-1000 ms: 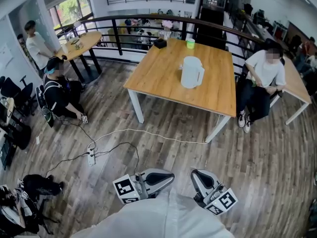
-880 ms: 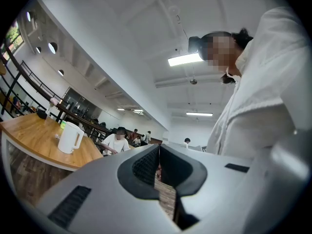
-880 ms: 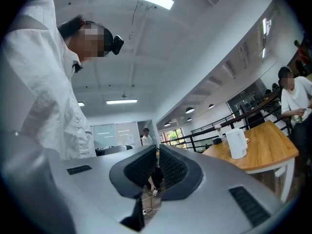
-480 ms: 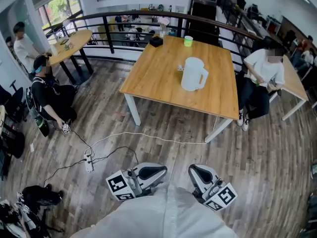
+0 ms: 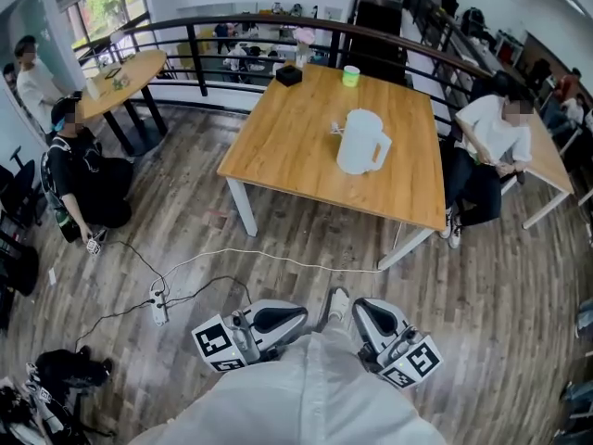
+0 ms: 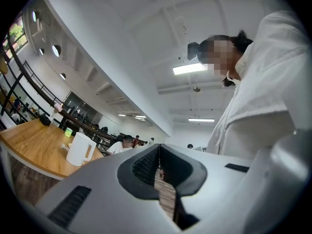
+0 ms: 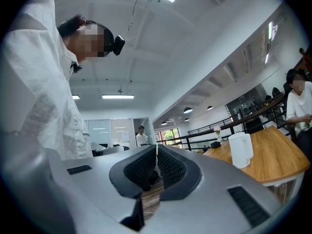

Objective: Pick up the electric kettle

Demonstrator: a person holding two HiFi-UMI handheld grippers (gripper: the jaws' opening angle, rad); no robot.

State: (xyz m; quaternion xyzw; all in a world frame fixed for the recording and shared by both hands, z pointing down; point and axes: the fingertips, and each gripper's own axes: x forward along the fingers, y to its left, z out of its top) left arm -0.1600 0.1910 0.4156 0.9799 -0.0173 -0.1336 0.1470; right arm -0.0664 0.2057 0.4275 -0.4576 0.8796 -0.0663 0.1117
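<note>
since a second ago the wooden table (image 5: 287, 146) has drawn nearer in the head view, and a shoe (image 5: 339, 302) now shows between the grippers. nearest, the left gripper (image 5: 278, 321) and right gripper (image 5: 373, 321) each have their jaws together on nothing. well beyond them, the white electric kettle (image 5: 359, 142) stands upright on the table, with a green cup (image 5: 351, 76) behind it.

head view: high, steeply down, far from square light-wood tabletop (image 5: 296, 137)
left gripper view: low, tilted up, tabletop at left
right gripper view: low, tilted up, tabletop at right
shared: white plastic electric kettle (image 5: 359, 141), all three
</note>
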